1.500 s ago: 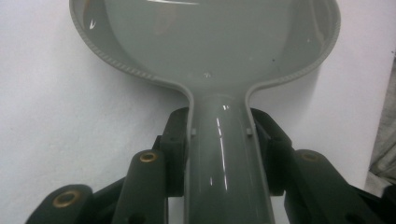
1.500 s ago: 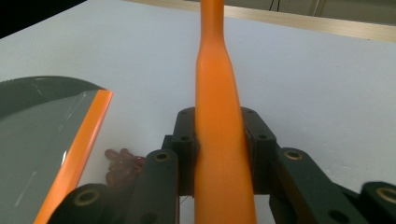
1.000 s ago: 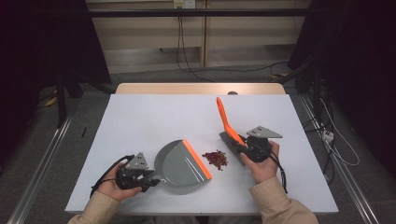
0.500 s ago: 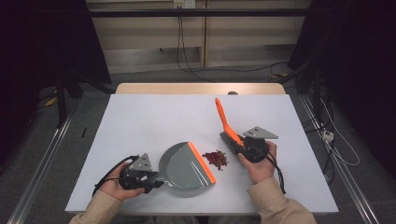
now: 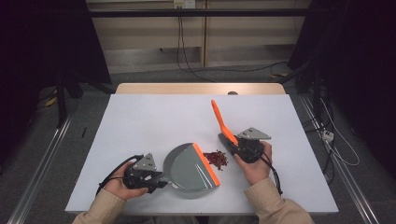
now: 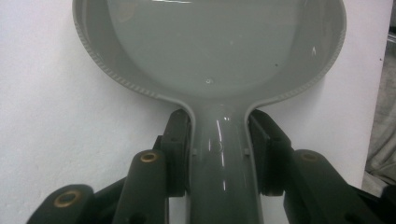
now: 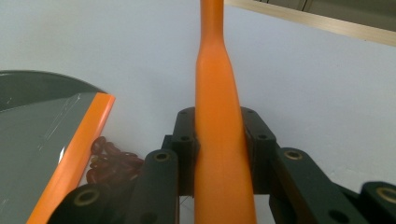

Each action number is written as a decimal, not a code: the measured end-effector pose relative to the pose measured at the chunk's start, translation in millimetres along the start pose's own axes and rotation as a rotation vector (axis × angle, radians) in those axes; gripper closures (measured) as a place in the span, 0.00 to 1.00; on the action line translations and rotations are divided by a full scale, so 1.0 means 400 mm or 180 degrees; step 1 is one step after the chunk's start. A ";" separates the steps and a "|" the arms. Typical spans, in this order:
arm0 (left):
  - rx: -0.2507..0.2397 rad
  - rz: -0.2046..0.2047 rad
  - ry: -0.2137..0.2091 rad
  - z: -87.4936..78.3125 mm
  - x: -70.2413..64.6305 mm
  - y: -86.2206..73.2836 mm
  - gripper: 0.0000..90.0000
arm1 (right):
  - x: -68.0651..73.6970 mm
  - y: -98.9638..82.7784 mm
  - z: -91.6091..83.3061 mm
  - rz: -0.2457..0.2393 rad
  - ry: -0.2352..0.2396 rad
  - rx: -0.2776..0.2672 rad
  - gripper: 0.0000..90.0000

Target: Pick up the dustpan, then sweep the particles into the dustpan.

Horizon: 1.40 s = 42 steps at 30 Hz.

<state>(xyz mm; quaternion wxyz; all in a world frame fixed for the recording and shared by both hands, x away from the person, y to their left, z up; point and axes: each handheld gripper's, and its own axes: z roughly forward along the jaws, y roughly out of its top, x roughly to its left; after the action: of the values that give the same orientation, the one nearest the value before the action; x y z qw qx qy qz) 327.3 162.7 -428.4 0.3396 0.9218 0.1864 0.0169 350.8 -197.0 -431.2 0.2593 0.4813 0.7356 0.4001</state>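
Note:
A grey dustpan (image 5: 187, 167) with an orange lip (image 5: 206, 163) lies on the white table (image 5: 154, 116). My left gripper (image 5: 156, 179) is shut on its handle (image 6: 223, 158), the pads pressing both sides. A small pile of red bits (image 5: 216, 158) lies just right of the orange lip (image 7: 77, 149), also seen as red bits (image 7: 112, 161) in the right gripper view. My right gripper (image 5: 236, 147) is shut on an orange brush handle (image 5: 220, 121), which slants up and away; the orange handle (image 7: 219, 140) runs between its pads. The brush head is hidden.
A wooden strip (image 5: 201, 88) edges the table's far side. Cables (image 5: 187, 51) hang at the back wall, and a white plug (image 5: 328, 136) lies on the floor at right. Metal rails (image 5: 37, 172) run along both sides.
The dustpan and left gripper have slid right, toward the red bits, so the orange lip now lies close beside the pile. The right gripper has barely moved.

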 end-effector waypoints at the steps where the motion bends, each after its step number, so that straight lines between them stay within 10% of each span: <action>1: -0.0004 0.0000 -0.0007 0.000 0.000 0.000 0.70 | 0.001 0.000 0.000 -0.0005 -0.0007 0.0000 0.79; 19: -0.0048 -0.0235 0.0016 -0.007 0.000 -0.009 0.68 | 0.031 -0.003 0.003 -0.0150 0.0009 0.0002 0.79; 42: -0.0017 -0.0229 0.0017 -0.008 -0.007 -0.004 0.69 | 0.046 0.001 0.008 -0.0126 -0.0007 0.0025 0.79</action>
<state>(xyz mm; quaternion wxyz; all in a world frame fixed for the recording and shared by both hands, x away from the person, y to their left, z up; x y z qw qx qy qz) 323.8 164.8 -426.8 0.3420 0.9135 0.2203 0.0076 346.0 -179.0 -432.5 0.2662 0.4681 0.7462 0.3914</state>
